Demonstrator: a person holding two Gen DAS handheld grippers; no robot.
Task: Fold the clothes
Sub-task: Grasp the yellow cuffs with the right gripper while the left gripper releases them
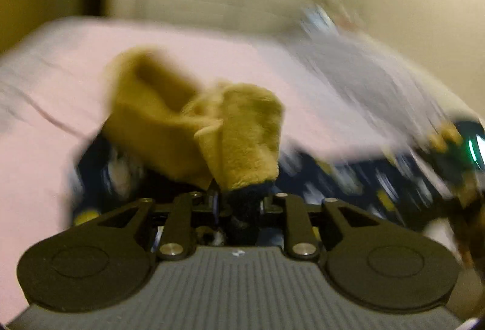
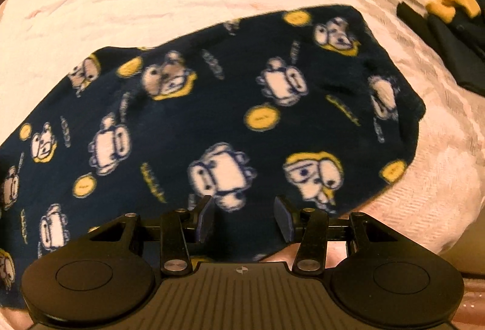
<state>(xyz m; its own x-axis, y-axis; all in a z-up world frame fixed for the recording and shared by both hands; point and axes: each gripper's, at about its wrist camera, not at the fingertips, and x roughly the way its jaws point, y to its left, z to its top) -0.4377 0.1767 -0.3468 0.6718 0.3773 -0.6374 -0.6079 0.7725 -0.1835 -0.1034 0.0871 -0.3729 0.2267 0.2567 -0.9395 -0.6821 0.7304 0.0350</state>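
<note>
Two views differ: the left gripper (image 1: 219,196) is pressed together on the fleece garment's mustard cuff (image 1: 242,136), lifted over the bed (image 1: 39,148); only the right view shows the right gripper (image 2: 245,219) spread above the garment (image 2: 212,117) lying flat.

Navy cartoon-print fleece garment (image 2: 230,117) spread flat on the bed; its mustard-yellow lining (image 1: 194,123) bunched, lifted

Left wrist view: low, close behind the left gripper (image 1: 219,196), facing across the pink bed sheet (image 1: 45,148) toward a wall at frame top; heavily blurred. Right wrist view: above the right gripper (image 2: 244,217), angled down, close on the navy cartoon-print fleece garment (image 2: 212,105) filling frame center. Shared: garment and sheet.
</note>
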